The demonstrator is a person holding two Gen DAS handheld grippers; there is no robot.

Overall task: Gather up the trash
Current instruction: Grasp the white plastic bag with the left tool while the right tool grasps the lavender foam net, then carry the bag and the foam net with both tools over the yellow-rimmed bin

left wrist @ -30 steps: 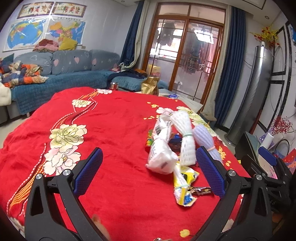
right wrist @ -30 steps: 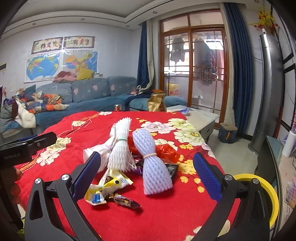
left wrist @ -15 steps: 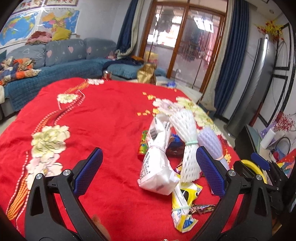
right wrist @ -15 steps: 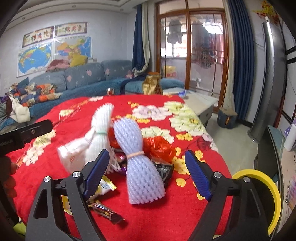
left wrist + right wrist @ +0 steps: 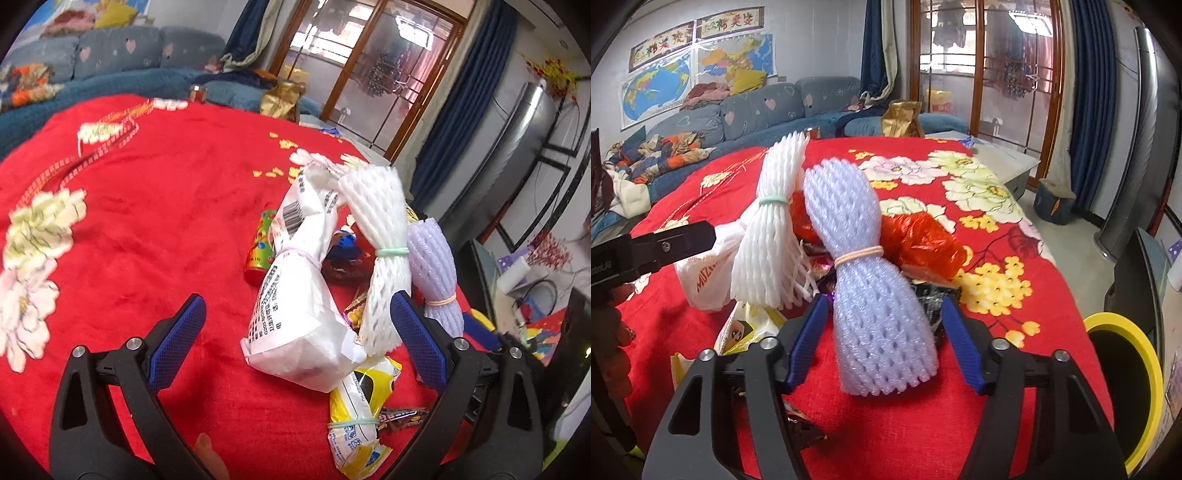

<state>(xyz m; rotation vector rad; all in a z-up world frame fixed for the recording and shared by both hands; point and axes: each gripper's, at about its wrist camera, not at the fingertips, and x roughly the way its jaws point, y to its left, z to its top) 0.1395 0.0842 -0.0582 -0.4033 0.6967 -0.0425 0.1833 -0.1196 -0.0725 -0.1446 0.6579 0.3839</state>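
Note:
A pile of trash lies on the red flowered tablecloth (image 5: 147,206). My left gripper (image 5: 295,332) is open, its jaws on either side of a tied white paper bag (image 5: 295,314). Beside the bag are a white foam net bundle (image 5: 384,236), a lavender foam net bundle (image 5: 436,273), a yellow wrapper (image 5: 358,413) and a small can (image 5: 260,247). My right gripper (image 5: 882,339) is open, its jaws straddling the lower end of the lavender bundle (image 5: 871,280). An orange plastic bag (image 5: 919,236) lies behind it. The white bundle (image 5: 775,229) stands to its left.
A yellow-rimmed black bin (image 5: 1123,387) stands past the table's right edge. A blue sofa (image 5: 746,114) runs along the far wall. Glass doors (image 5: 990,66) and a grey tower unit (image 5: 1145,140) stand at the right. The left gripper's body (image 5: 653,247) shows at the left.
Both grippers have moved forward and down onto the pile. The right gripper's jaws have narrowed around the lavender bundle. The left gripper now brackets the white paper bag.

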